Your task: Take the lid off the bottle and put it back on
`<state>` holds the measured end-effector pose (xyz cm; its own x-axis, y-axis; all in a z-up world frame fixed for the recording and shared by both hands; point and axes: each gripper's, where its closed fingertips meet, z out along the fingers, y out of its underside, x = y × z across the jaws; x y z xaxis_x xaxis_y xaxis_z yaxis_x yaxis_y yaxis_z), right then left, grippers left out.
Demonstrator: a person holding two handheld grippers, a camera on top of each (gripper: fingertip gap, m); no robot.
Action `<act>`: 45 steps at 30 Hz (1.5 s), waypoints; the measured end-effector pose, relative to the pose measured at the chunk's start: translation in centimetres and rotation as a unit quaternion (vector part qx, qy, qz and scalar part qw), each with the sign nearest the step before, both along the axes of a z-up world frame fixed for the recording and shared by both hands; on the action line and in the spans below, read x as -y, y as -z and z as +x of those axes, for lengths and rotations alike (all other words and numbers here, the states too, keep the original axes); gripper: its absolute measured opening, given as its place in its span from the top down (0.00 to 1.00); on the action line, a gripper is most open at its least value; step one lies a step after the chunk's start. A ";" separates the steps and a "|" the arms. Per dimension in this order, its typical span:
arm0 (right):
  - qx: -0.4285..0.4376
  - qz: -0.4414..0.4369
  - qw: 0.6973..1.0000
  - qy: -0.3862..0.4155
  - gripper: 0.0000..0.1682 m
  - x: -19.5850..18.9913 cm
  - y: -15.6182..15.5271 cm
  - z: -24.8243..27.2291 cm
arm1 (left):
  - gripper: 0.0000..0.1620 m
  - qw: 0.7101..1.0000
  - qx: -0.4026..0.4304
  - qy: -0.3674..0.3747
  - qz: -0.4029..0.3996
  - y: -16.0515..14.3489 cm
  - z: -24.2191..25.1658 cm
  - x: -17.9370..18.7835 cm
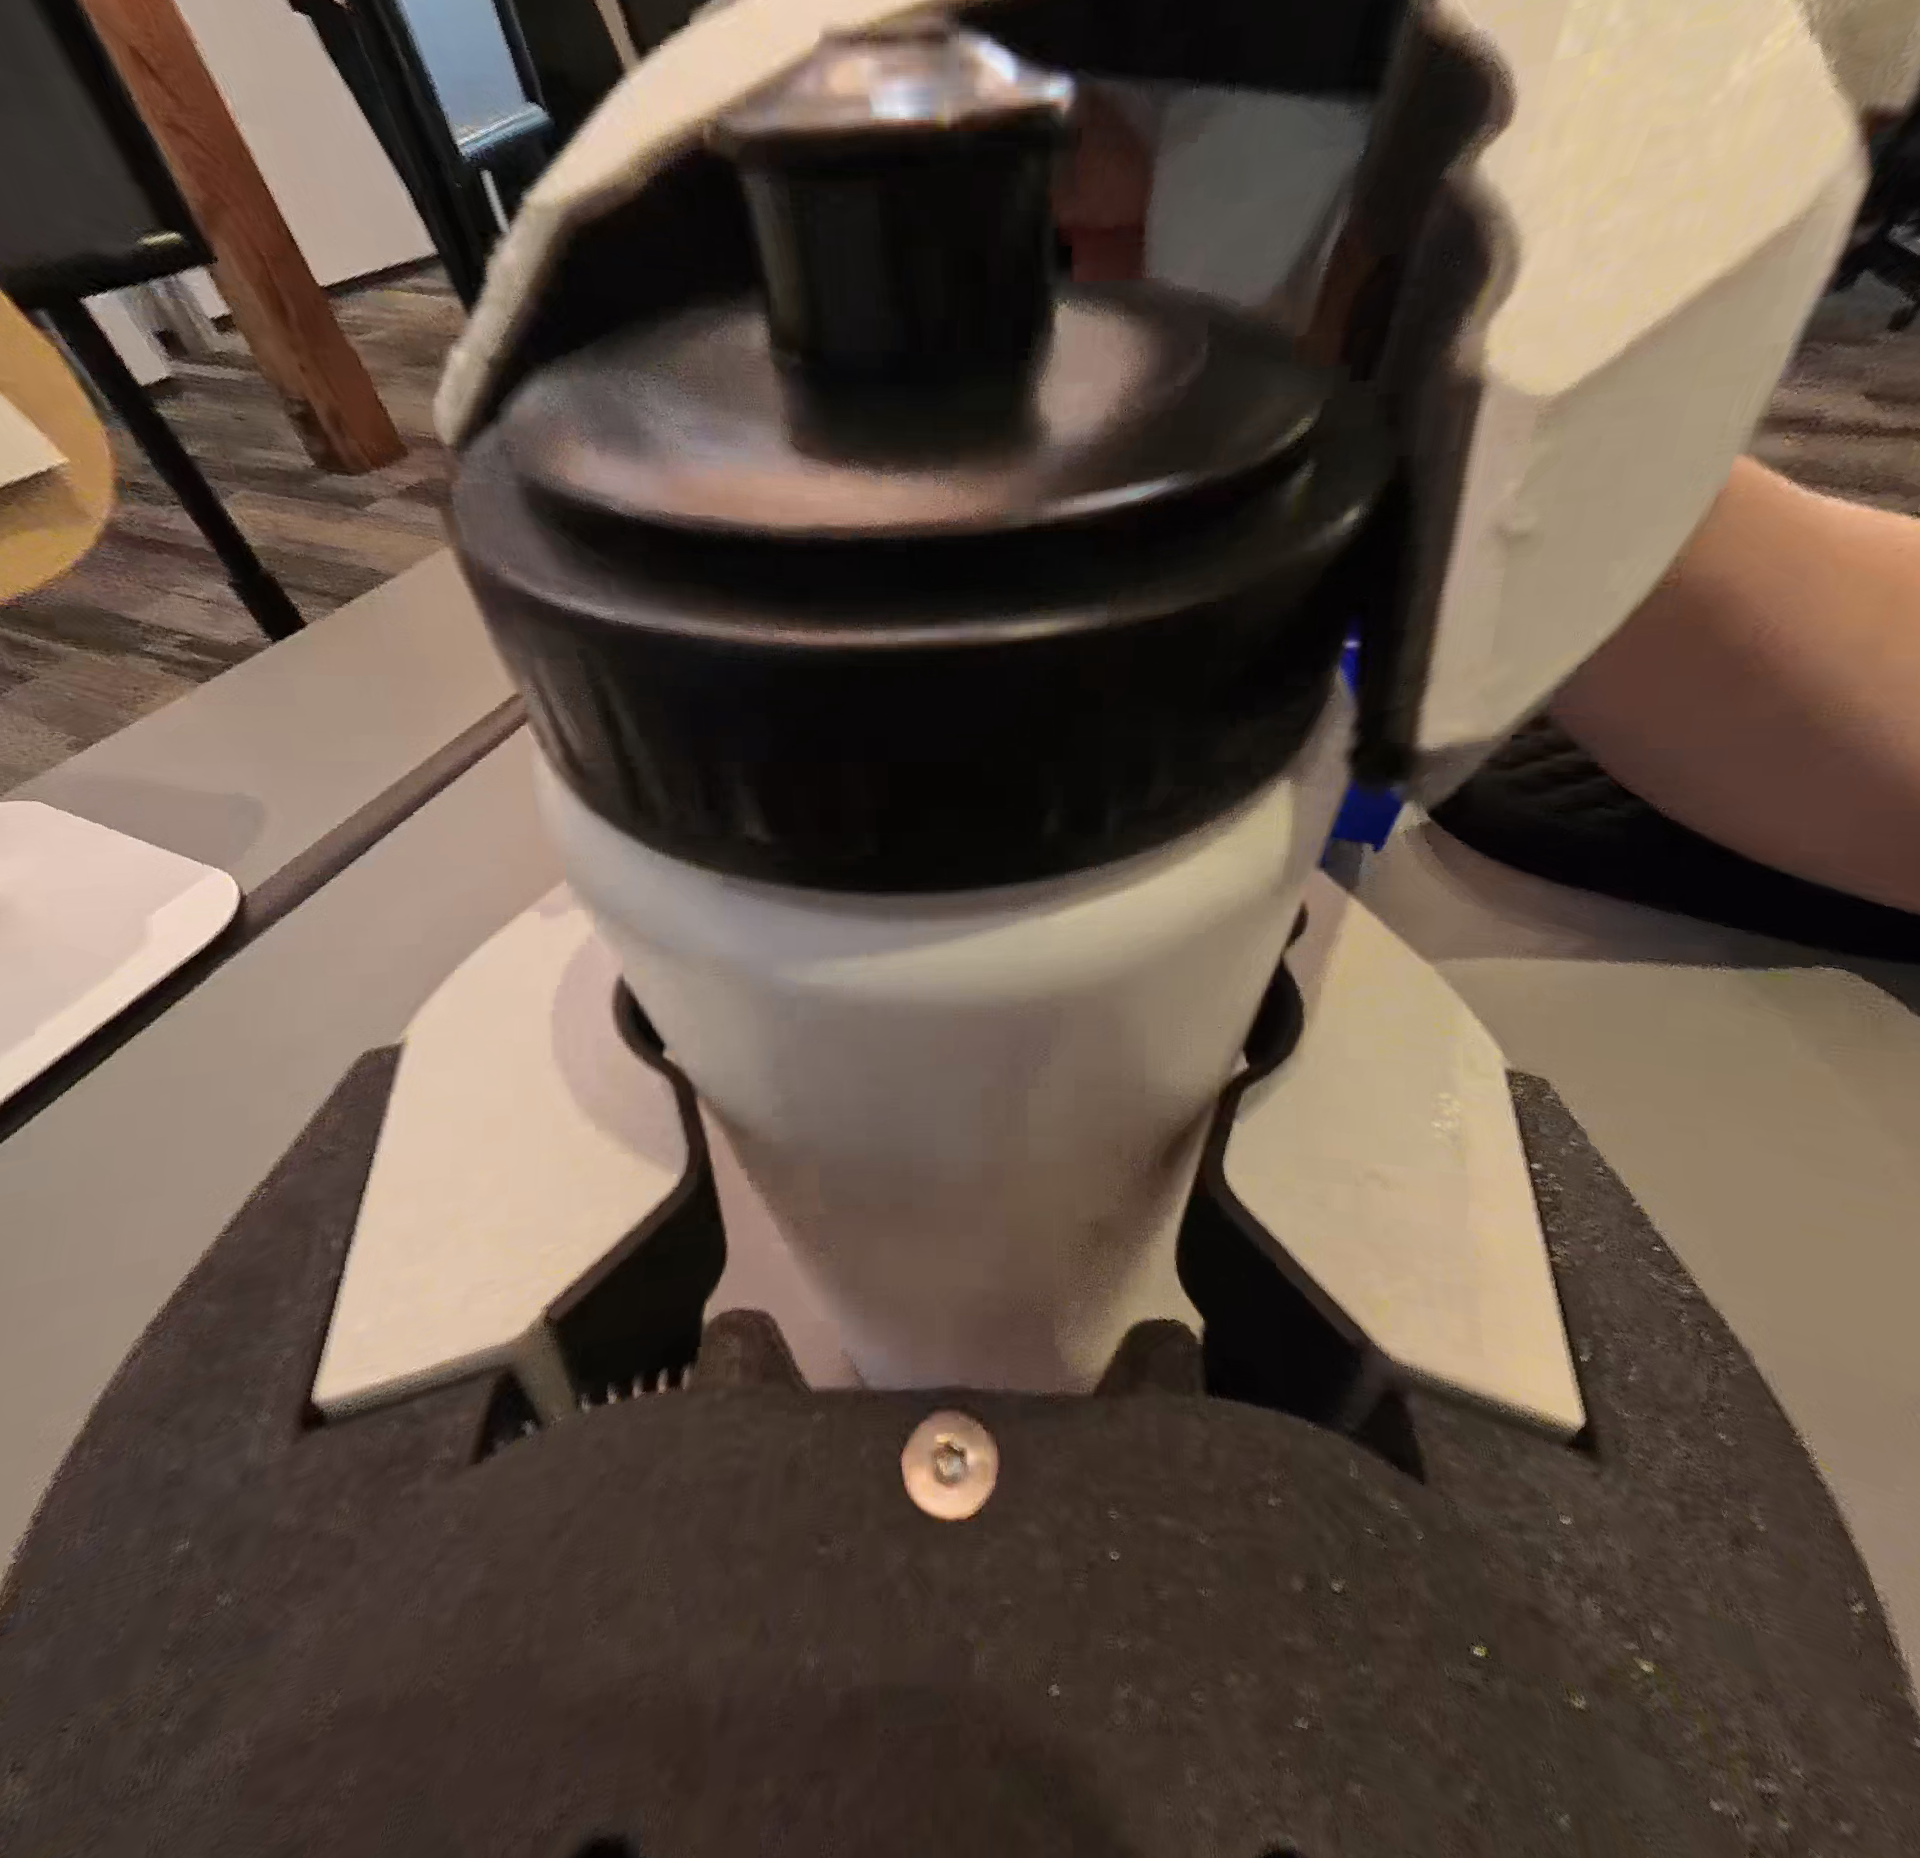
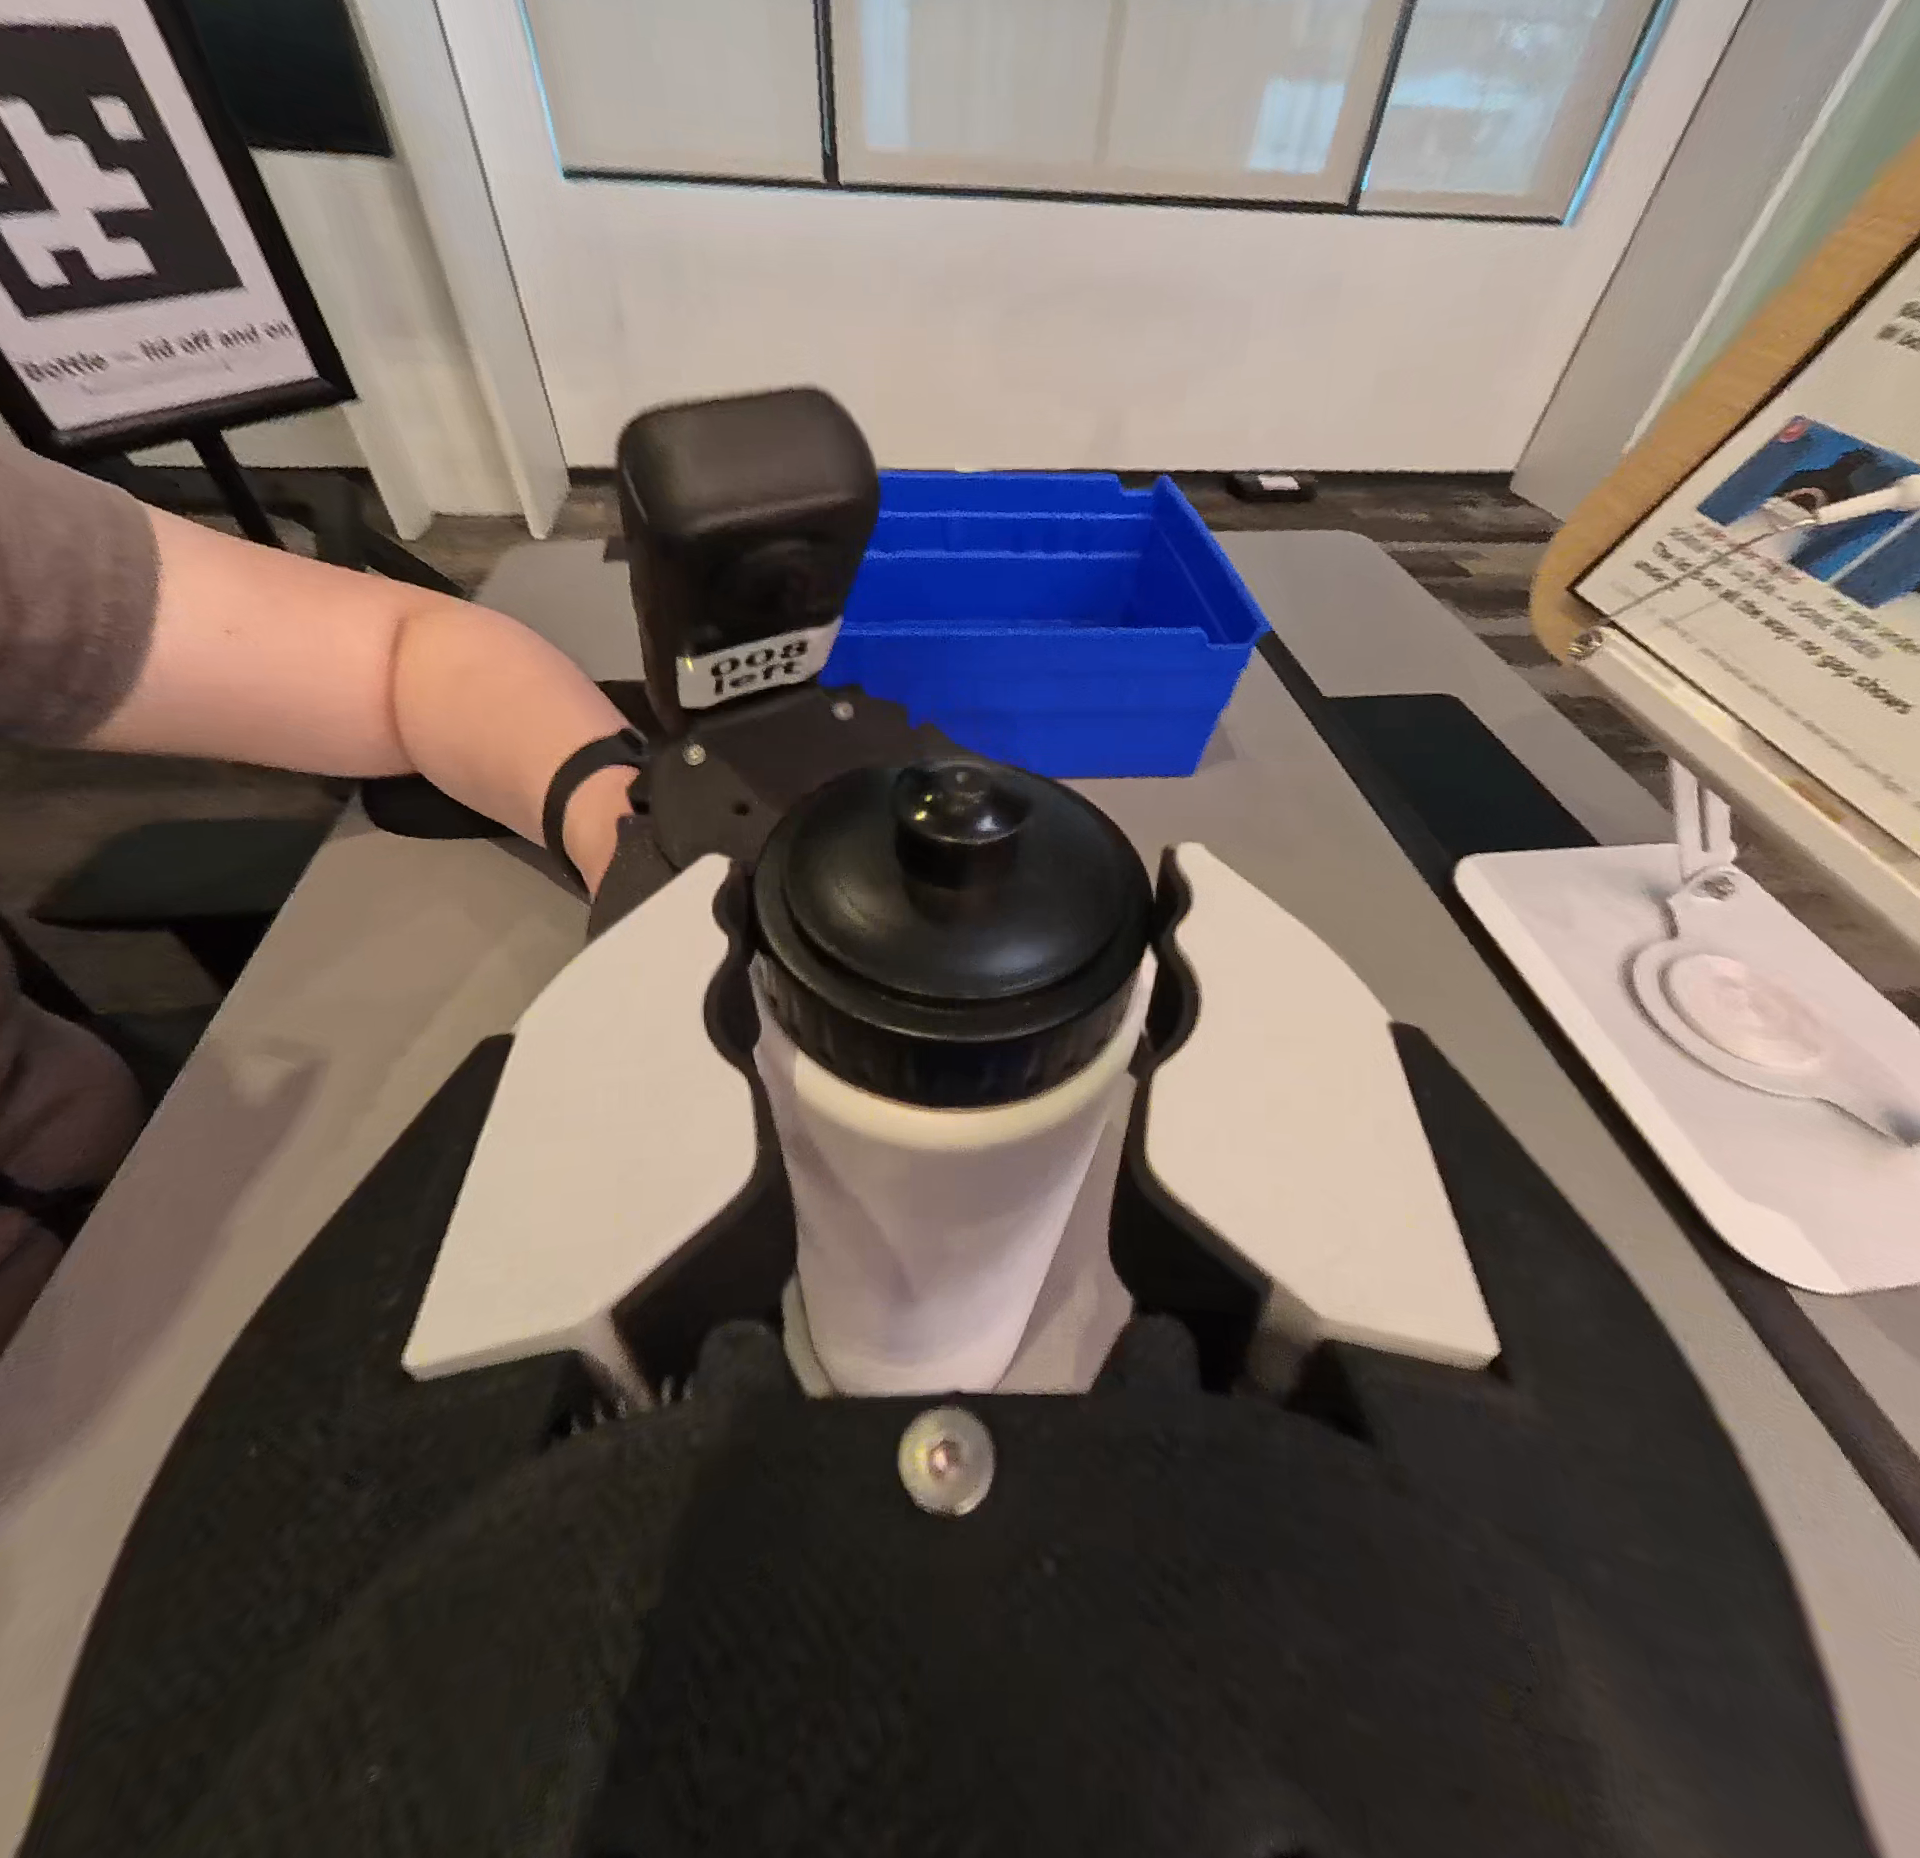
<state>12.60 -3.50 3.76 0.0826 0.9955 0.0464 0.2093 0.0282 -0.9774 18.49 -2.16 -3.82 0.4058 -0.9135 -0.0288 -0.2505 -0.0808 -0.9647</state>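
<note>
While the white bottle [image 2: 935,1237] stands upright on the grey table [image 2: 343,987], both grippers are clamped on it. Left gripper [image 1: 956,1029] pinches the bottle body below the lid, fingers [image 1: 499,1185] pressed on either side of the white wall. Right gripper [image 2: 951,935] comes in higher up, its black pads against the ribbed rim of the black lid [image 2: 951,935], one white finger [image 2: 1288,1112] each side. Lid is seated on the bottle neck, spout knob on top, no gap visible between lid and body in either view. In the left wrist view the lid [image 1: 914,603] is blurred and fills the middle; the right gripper's white fingers [image 1: 1621,354] wrap around it from above and behind.

Bottle sits towards the near middle of the table, nearer the left edge than the right. Blue bin [image 2: 1039,624] is behind it at the far edge, well apart. White stand base [image 2: 1683,1060] lies at the right edge, carrying a tilted instruction board [image 2: 1766,520]. A person's forearm [image 2: 343,665] reaches in over the left edge, wrist strap on, holding the left gripper, whose black camera [image 2: 748,520] sticks up just behind the bottle. A framed marker sign [image 2: 114,208] stands off the table at far left.
</note>
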 end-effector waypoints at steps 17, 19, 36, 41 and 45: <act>0.025 0.013 1.000 -0.002 0.55 0.6 0.4 0.0 | 0.37 1.000 -0.012 0.016 -0.002 0.3 -0.3 0.6; 0.027 0.013 1.000 0.000 0.55 0.6 0.4 0.0 | 0.37 1.000 -0.015 0.013 -0.005 0.3 -0.4 0.7; 0.019 0.019 0.999 0.032 0.56 -0.1 0.3 -0.4 | 0.38 0.999 -0.035 -0.025 -0.022 0.6 -1.0 -0.2; 0.015 0.044 0.998 0.030 0.56 -0.2 0.1 -0.2 | 0.38 0.999 -0.042 -0.030 -0.018 0.6 -1.0 -0.4; 0.021 0.043 0.998 0.033 0.51 -0.1 0.5 -0.9 | 0.38 0.998 -0.050 -0.027 -0.007 0.6 -0.7 -0.2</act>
